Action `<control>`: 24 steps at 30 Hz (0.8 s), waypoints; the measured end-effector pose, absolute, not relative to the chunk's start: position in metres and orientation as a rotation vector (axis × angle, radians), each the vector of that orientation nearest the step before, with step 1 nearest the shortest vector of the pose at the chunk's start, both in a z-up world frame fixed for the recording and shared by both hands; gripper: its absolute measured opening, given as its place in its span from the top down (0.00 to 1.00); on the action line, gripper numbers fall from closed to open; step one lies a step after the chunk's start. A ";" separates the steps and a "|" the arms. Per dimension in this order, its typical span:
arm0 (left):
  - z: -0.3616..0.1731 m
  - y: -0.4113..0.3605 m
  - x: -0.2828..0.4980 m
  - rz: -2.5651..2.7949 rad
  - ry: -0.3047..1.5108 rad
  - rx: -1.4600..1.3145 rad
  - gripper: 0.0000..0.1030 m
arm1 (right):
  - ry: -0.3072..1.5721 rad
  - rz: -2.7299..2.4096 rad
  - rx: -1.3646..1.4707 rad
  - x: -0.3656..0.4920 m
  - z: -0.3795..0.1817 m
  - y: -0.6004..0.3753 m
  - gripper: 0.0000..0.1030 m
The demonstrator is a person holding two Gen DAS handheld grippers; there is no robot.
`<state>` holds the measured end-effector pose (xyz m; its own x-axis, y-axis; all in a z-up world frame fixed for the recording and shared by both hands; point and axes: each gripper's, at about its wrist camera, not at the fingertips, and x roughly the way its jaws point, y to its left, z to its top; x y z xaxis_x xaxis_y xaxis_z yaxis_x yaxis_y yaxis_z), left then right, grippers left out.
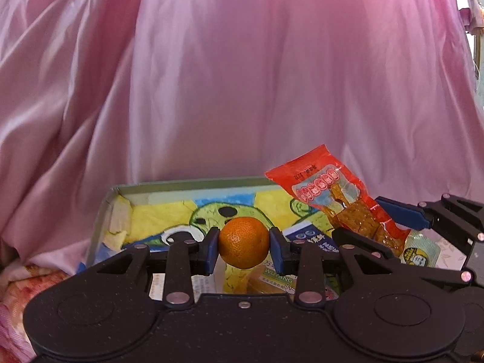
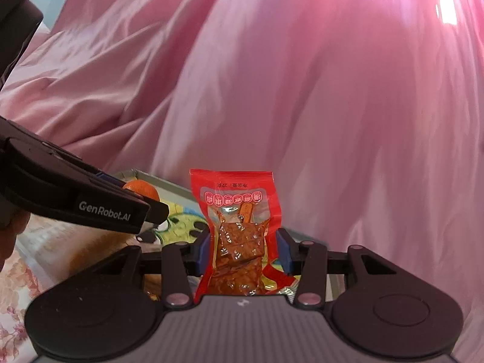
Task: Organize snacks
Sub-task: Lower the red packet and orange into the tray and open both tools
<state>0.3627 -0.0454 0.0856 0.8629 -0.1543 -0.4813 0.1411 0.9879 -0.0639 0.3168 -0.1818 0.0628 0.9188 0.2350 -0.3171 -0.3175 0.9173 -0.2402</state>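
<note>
Black plastic from the left hand-held gripper (image 1: pixel 243 243) fills the bottom of the left wrist view, and its two blue pads squeeze a small round orange (image 1: pixel 243 241) from both sides. That orange sits right between the pads and hangs above a shallow tray (image 1: pixel 187 184) with a green and yellow cartoon picture on its floor. Under the orange, inside the tray, lie a yellow snack pack (image 1: pixel 266 281) with green letters and a blue and white packet (image 1: pixel 311 237). Just to the right, the right hand-held gripper (image 1: pixel 378 220) comes in from the side, holding a red snack bag (image 1: pixel 332 193) that tilts up over the tray's right end. A small pale packet (image 1: pixel 420 252) with a round label peeks out below that bag. From the right wrist view, the right hand-held gripper (image 2: pixel 243 249) has its blue pads pressed against the sides of the red snack bag (image 2: pixel 239 230), which stands upright with brown pieces showing through its clear window. The bag hides most of what lies behind it. To the left, the left hand-held gripper (image 2: pixel 142 199) reaches over the tray (image 2: pixel 169 183) with the orange (image 2: pixel 142 190) poking out past its tip. Pink shiny cloth (image 1: pixel 242 75) hangs in big folds behind everything and fills the top of both views. A flowery cloth (image 2: pixel 18 287) lies under the tray at the lower left.
</note>
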 end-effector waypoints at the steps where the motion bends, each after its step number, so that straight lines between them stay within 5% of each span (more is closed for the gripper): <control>1: 0.083 -0.046 0.364 -0.155 0.517 -0.028 0.64 | 0.295 0.287 -0.283 0.319 0.060 -0.184 0.52; 7: 0.081 -0.047 0.365 -0.144 0.538 -0.048 0.59 | 0.344 0.297 -0.265 0.327 0.049 -0.185 0.50; 15: 0.097 -0.045 0.360 -0.100 0.519 -0.059 0.23 | 0.399 0.293 -0.204 0.329 0.047 -0.195 0.37; 24: 0.116 -0.033 0.339 -0.020 0.436 -0.098 0.01 | 0.342 0.278 -0.119 0.315 0.062 -0.213 0.15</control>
